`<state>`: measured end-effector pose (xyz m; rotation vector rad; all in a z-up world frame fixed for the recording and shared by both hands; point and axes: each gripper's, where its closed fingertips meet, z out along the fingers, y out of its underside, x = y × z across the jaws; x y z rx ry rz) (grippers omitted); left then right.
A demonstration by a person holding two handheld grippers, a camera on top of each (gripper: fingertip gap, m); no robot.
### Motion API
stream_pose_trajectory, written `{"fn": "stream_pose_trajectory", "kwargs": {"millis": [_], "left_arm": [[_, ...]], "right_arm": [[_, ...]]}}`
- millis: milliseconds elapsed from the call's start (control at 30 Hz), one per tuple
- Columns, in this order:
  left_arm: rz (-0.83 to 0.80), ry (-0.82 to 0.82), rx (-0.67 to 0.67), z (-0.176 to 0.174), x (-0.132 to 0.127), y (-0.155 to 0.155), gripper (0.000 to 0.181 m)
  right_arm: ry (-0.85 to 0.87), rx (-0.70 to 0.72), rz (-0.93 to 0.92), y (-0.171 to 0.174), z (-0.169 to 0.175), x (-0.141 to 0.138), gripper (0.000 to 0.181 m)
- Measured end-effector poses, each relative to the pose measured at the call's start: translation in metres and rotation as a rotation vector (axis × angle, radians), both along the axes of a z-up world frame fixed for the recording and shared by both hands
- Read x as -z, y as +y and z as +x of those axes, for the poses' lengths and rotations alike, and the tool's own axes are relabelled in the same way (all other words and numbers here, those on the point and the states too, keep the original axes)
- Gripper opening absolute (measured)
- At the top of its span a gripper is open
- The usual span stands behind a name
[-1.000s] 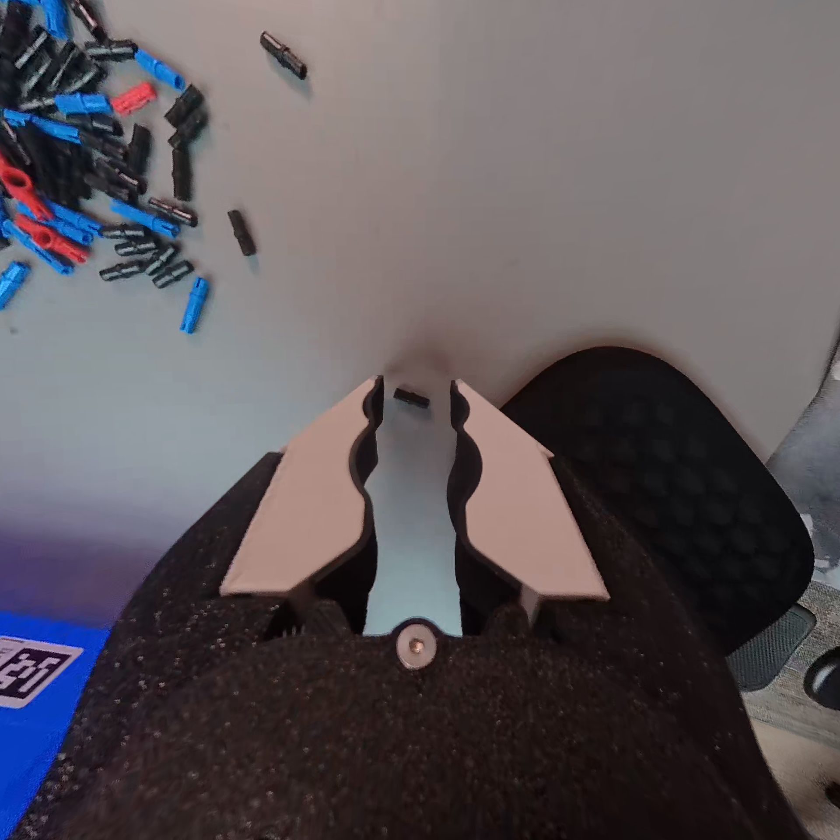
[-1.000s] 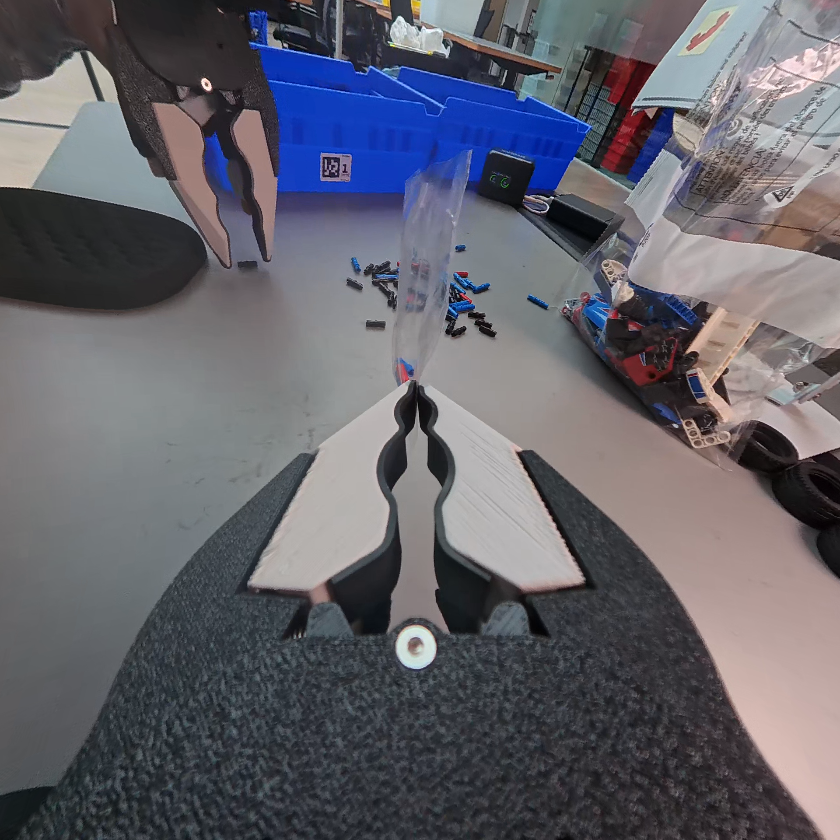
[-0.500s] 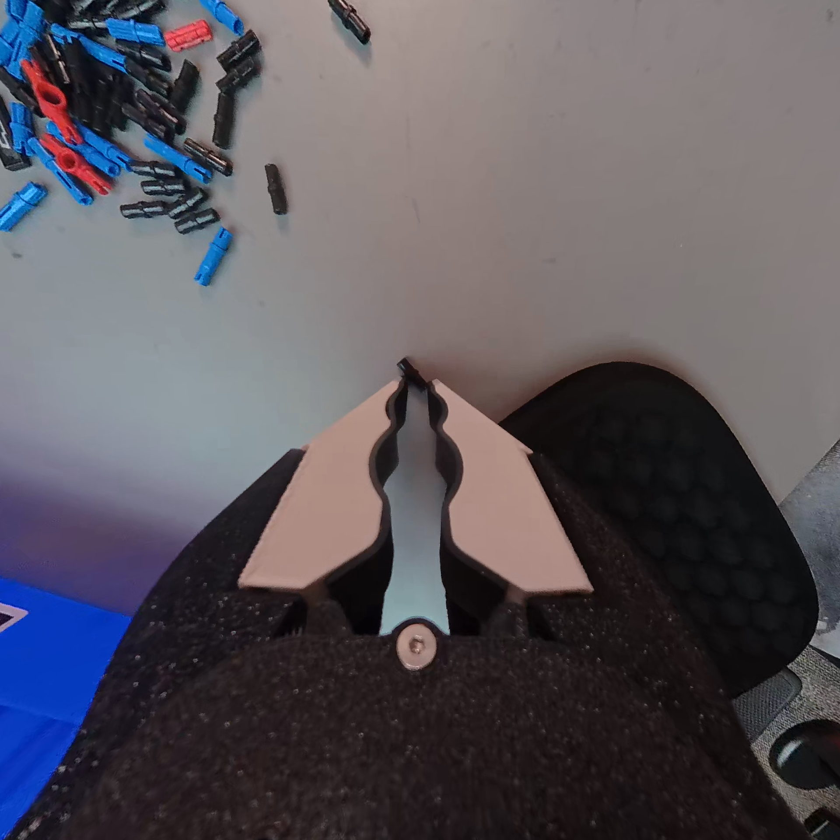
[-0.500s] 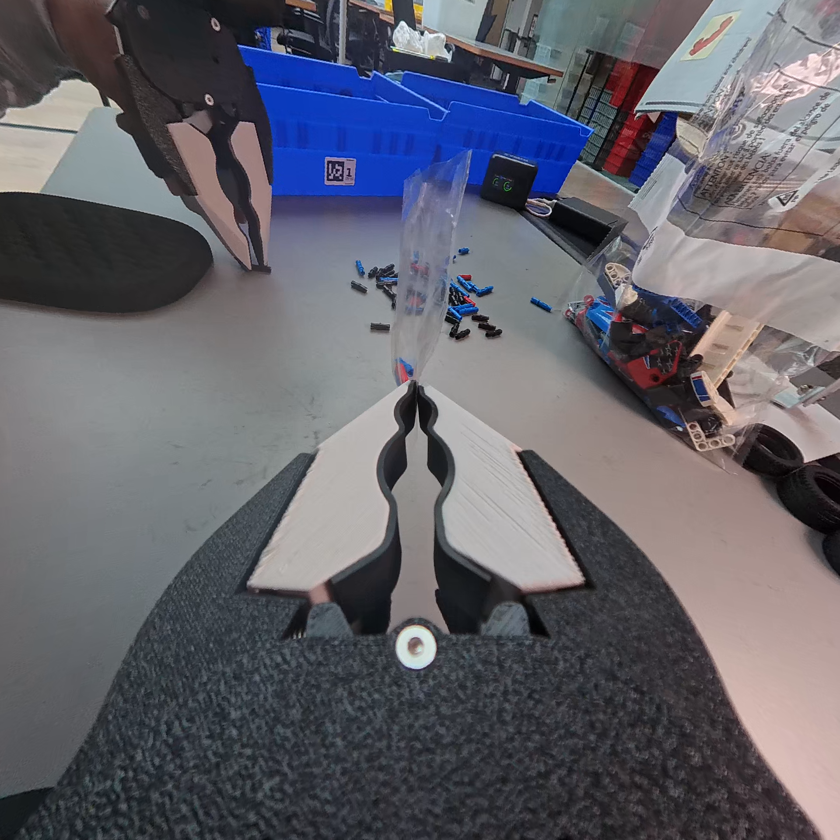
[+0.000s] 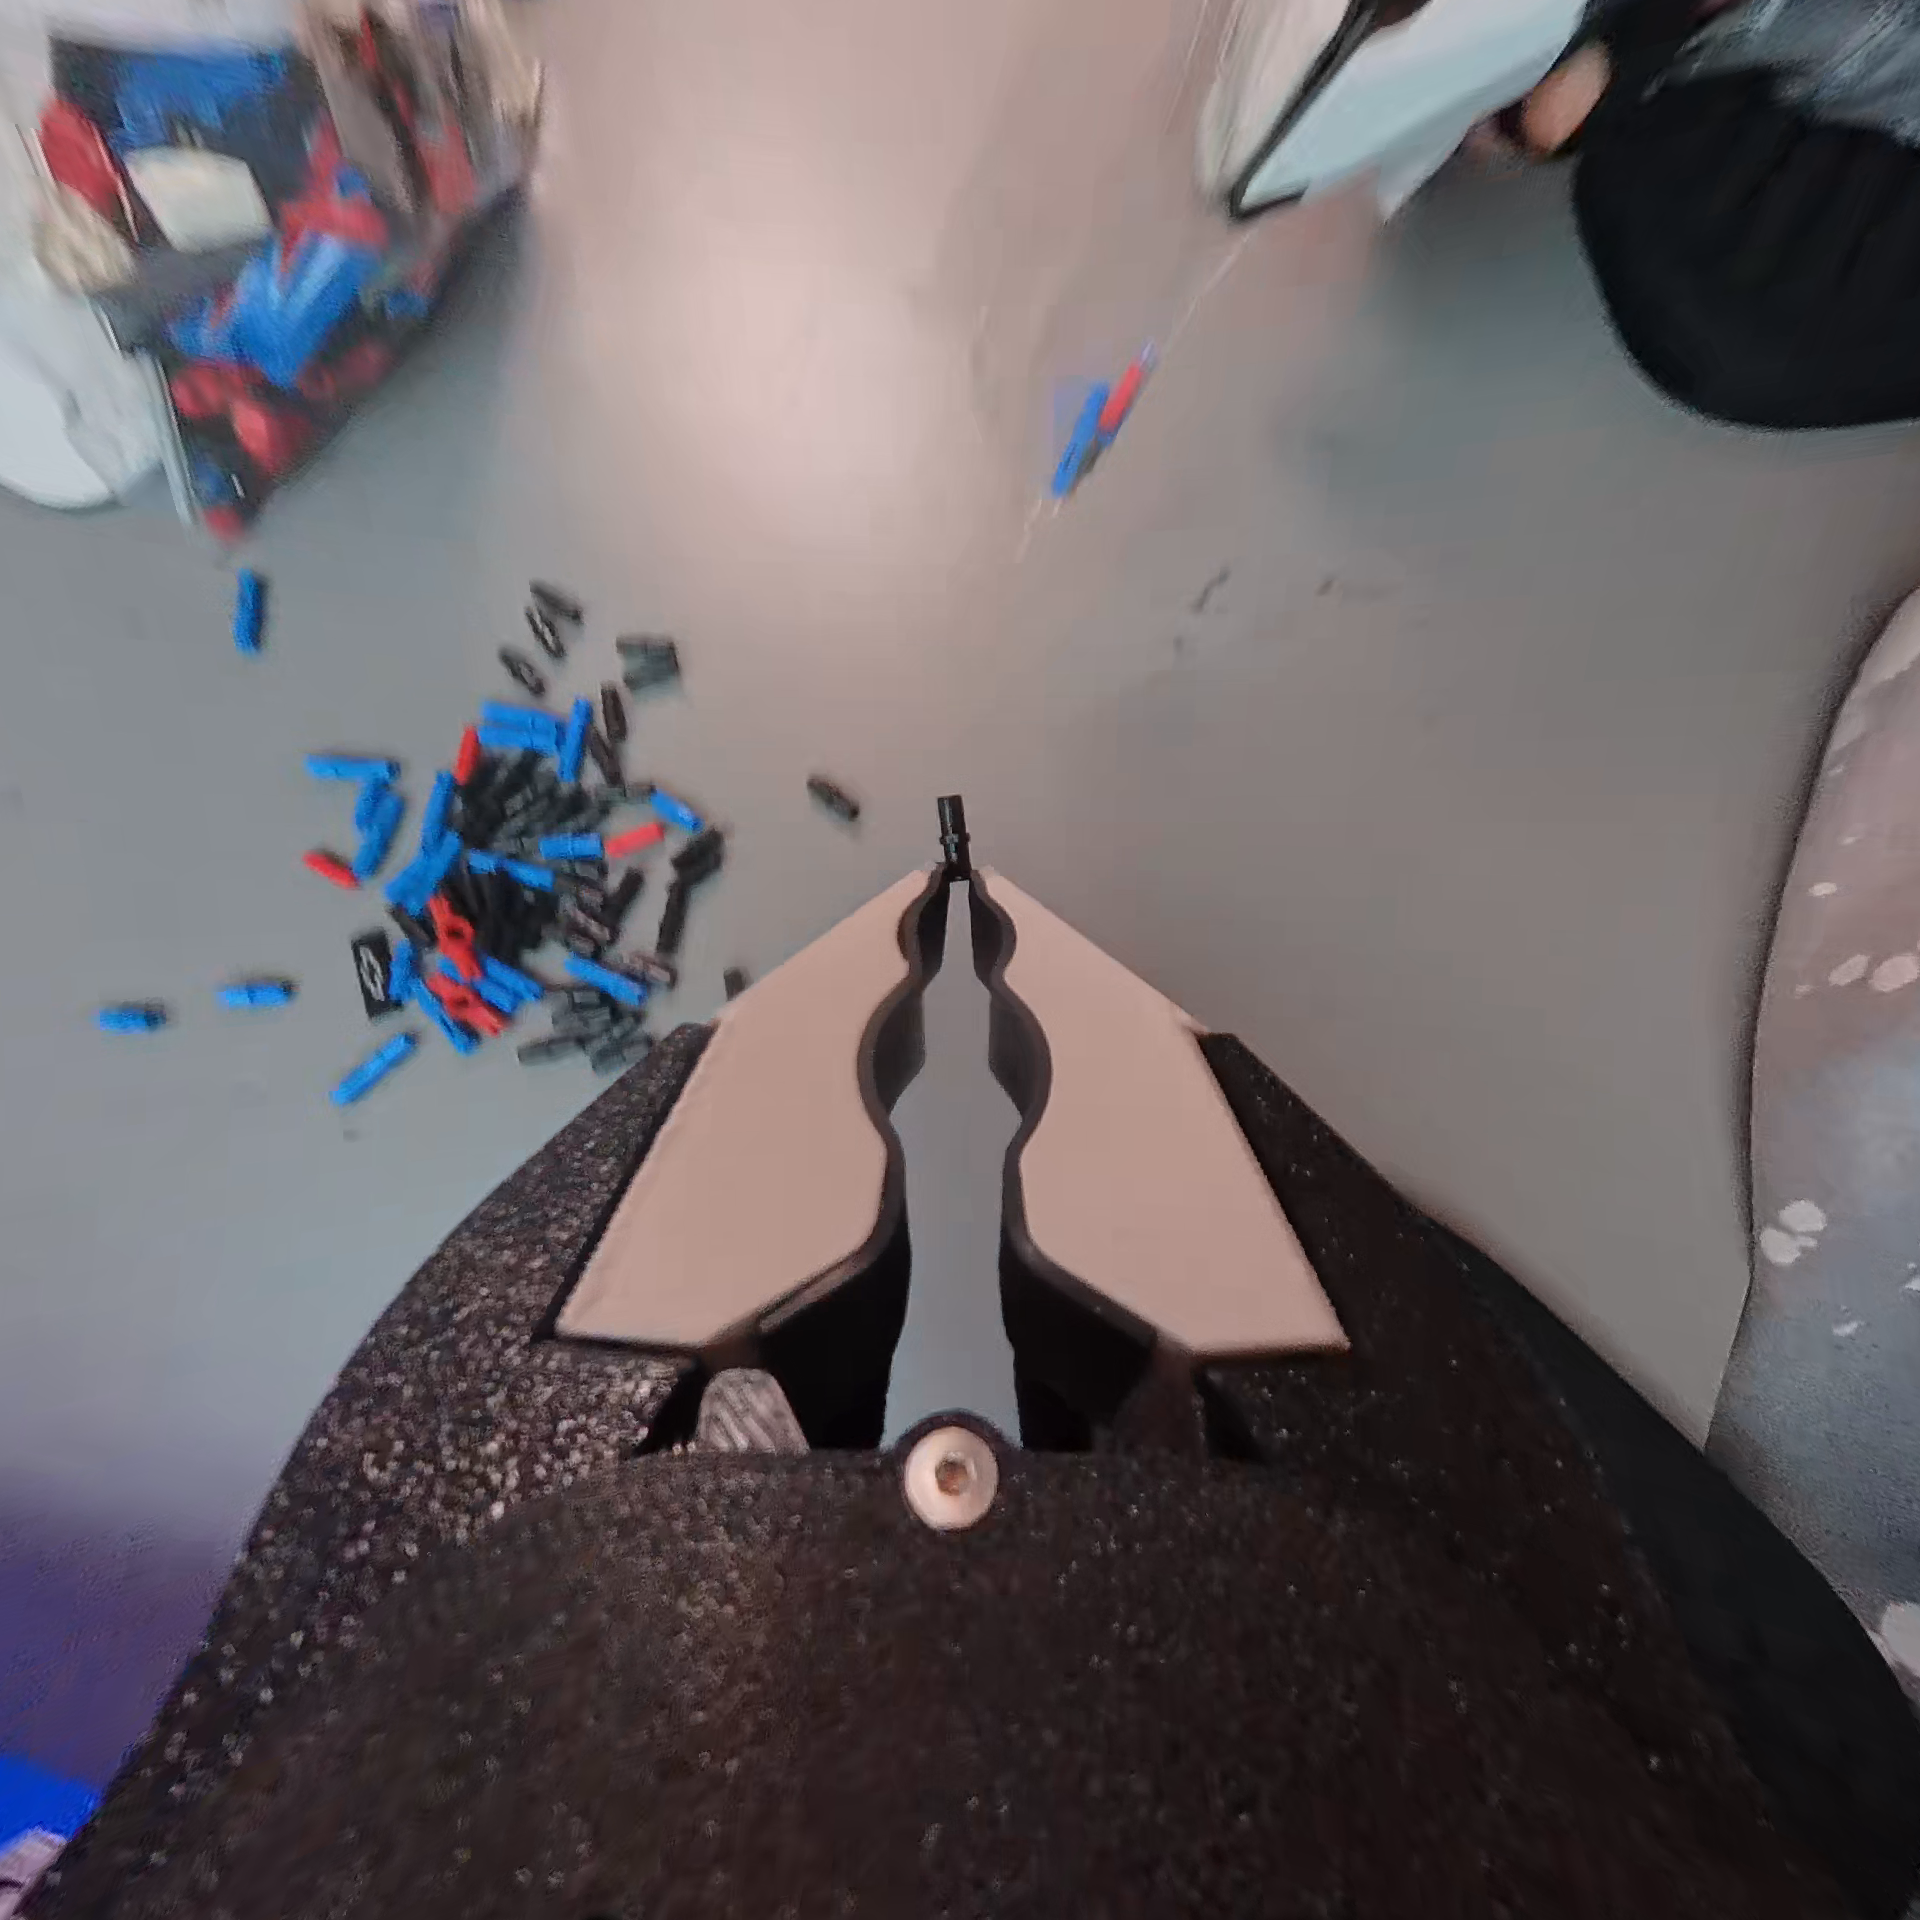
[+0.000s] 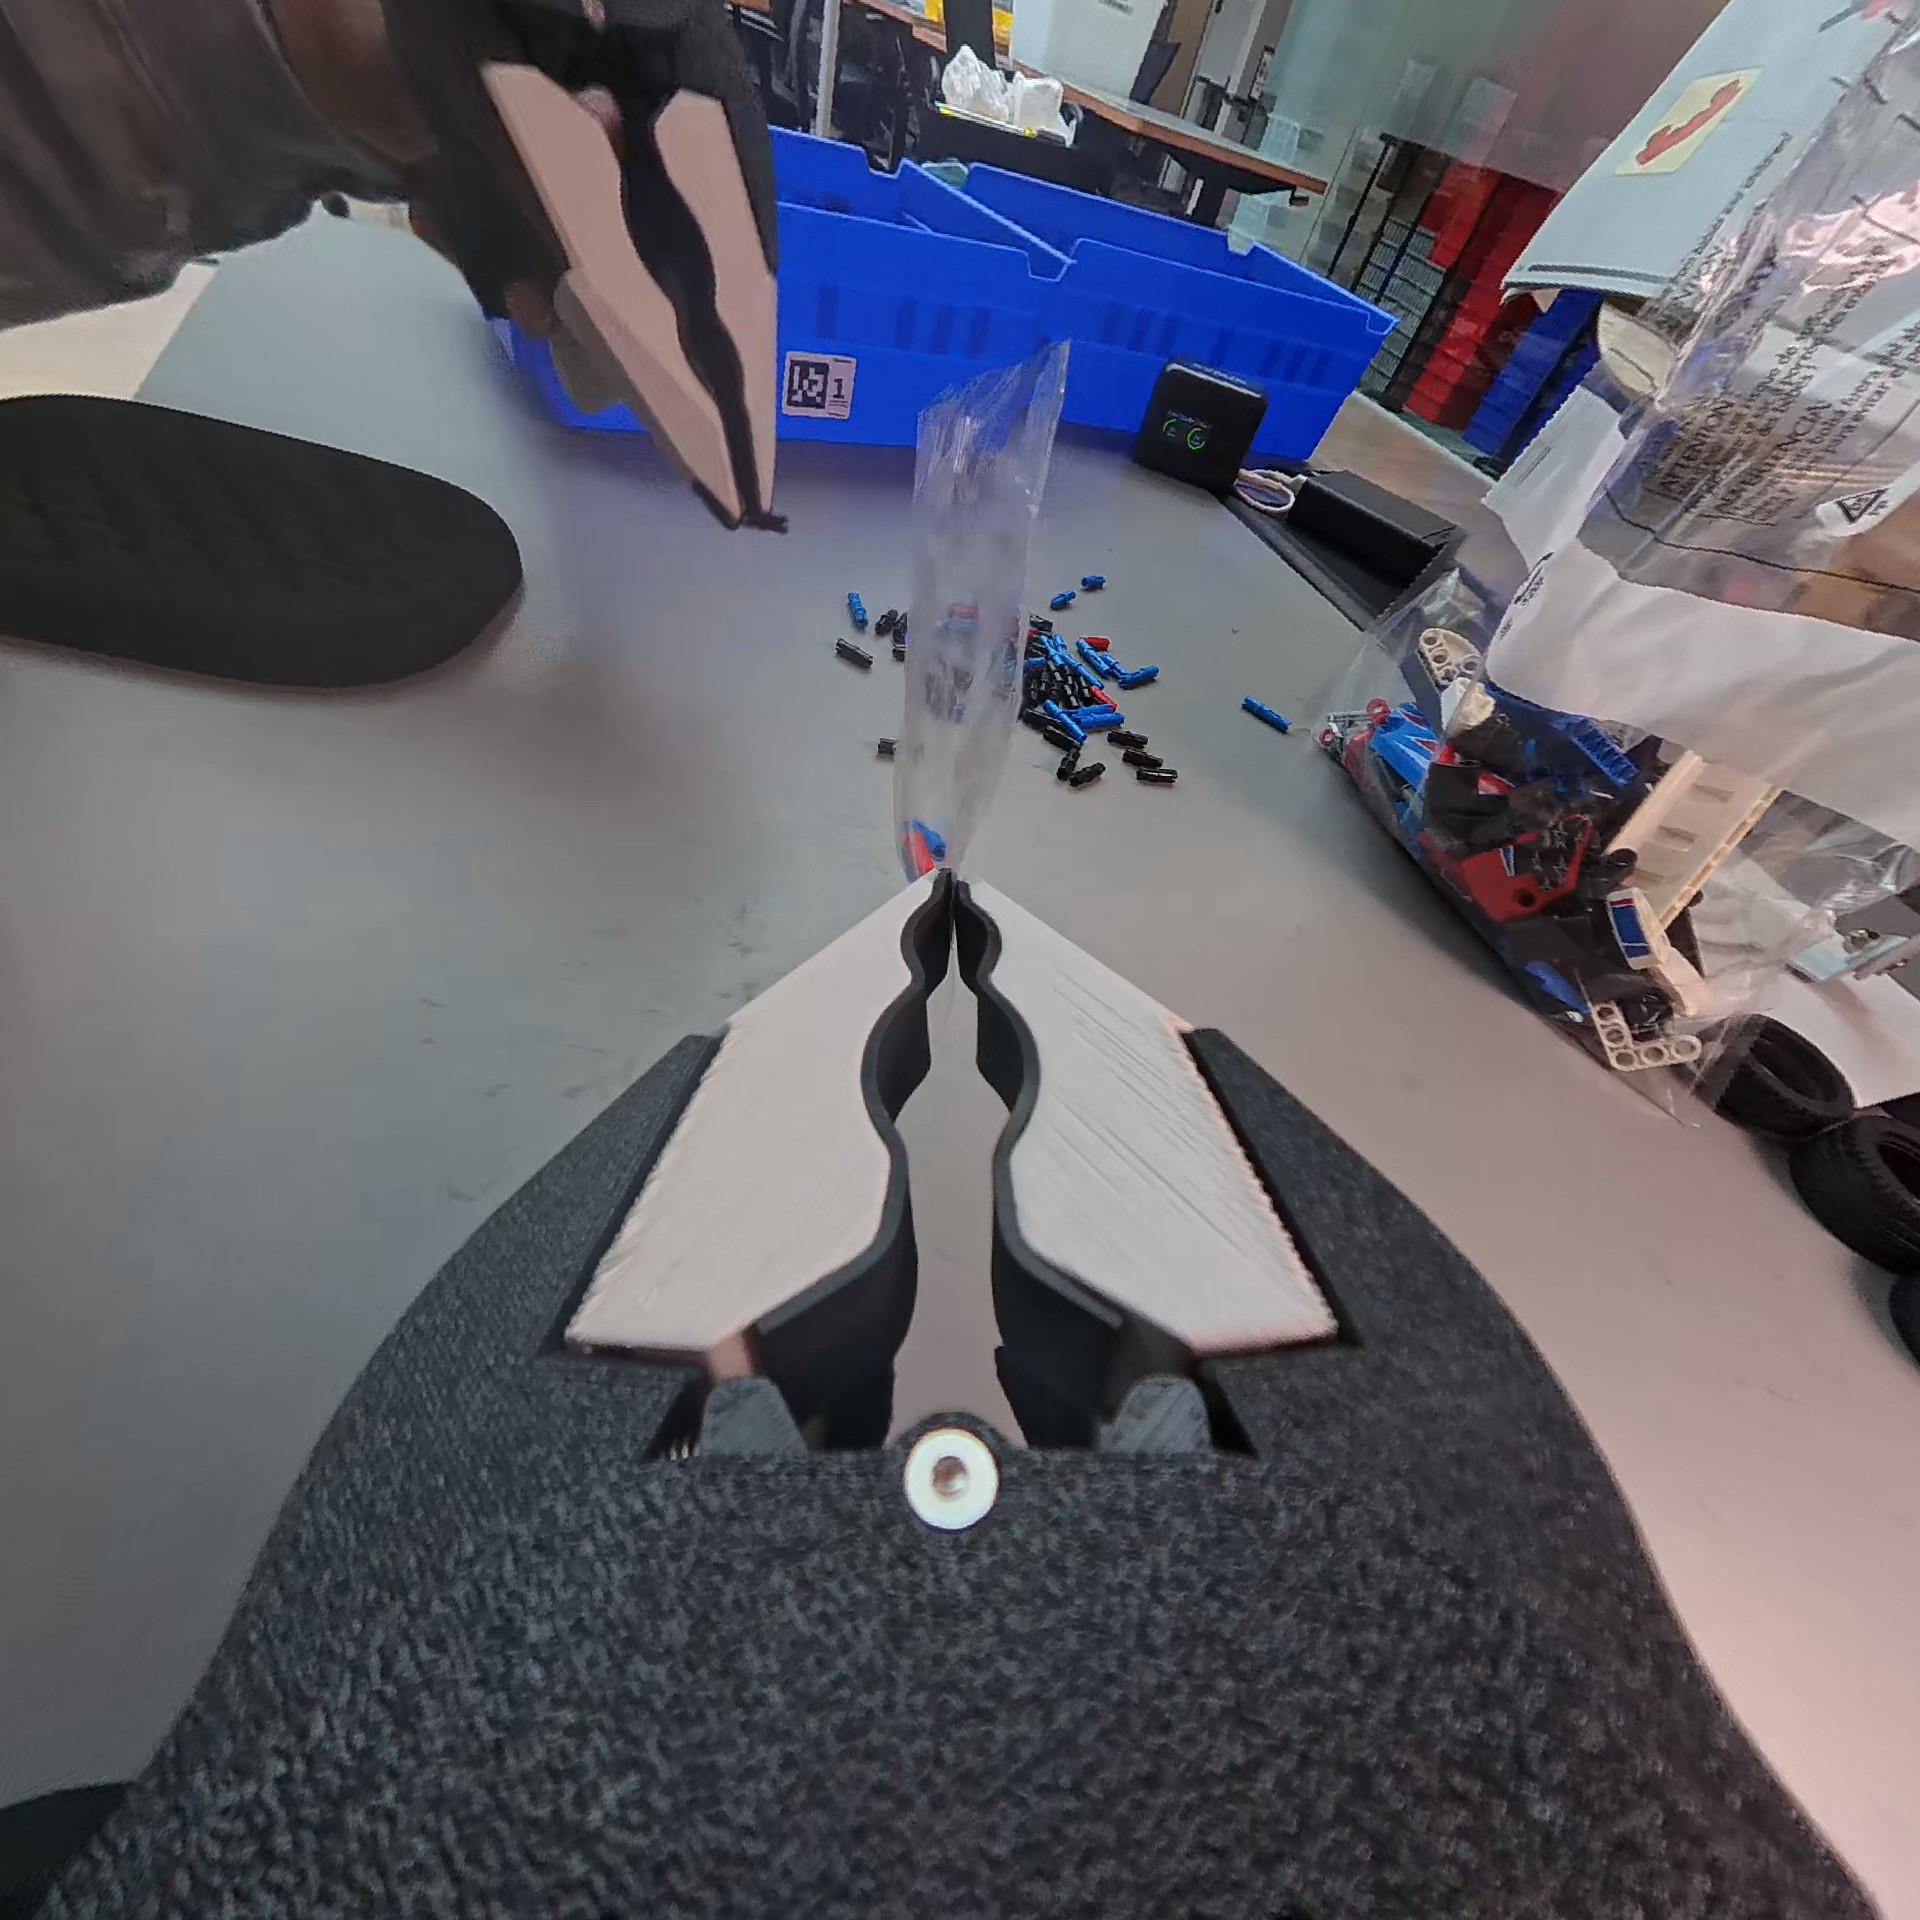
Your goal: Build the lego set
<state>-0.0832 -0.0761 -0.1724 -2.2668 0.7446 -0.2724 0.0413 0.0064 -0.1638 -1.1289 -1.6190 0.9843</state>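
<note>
My left gripper is shut on a small black pin, which sticks out past the fingertips, lifted above the grey table. It also shows in the right wrist view, raised at the upper left. My right gripper is shut on the corner of a small clear plastic bag that stands upright with a few blue and red pins at its bottom. A pile of loose black, blue and red pins lies on the table, also in the right wrist view.
A clear bag of red, blue and black lego parts lies at the right, with black tyres beside it. Blue bins stand at the back. A black chair seat sits at the table's left edge. One gripper's finger ends stand about 15 centimetres off the other's.
My left gripper closed on the black pin, lifted it off the table and swung round toward the pin pile. The right gripper kept holding the bag still.
</note>
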Motion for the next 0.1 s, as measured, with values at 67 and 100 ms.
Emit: {"fn": "stream_pose_trajectory", "kwargs": {"millis": [67, 100], "left_arm": [[0.099, -0.020, 0.072, 0.019, -0.032, 0.013, 0.004], [0.129, -0.021, 0.118, 0.029, -0.046, 0.018, 0.004]], "right_arm": [[-0.001, -0.011, 0.007, -0.003, 0.000, 0.001, 0.000], [-0.002, -0.017, 0.008, -0.004, -0.001, 0.001, 0.000]]}}
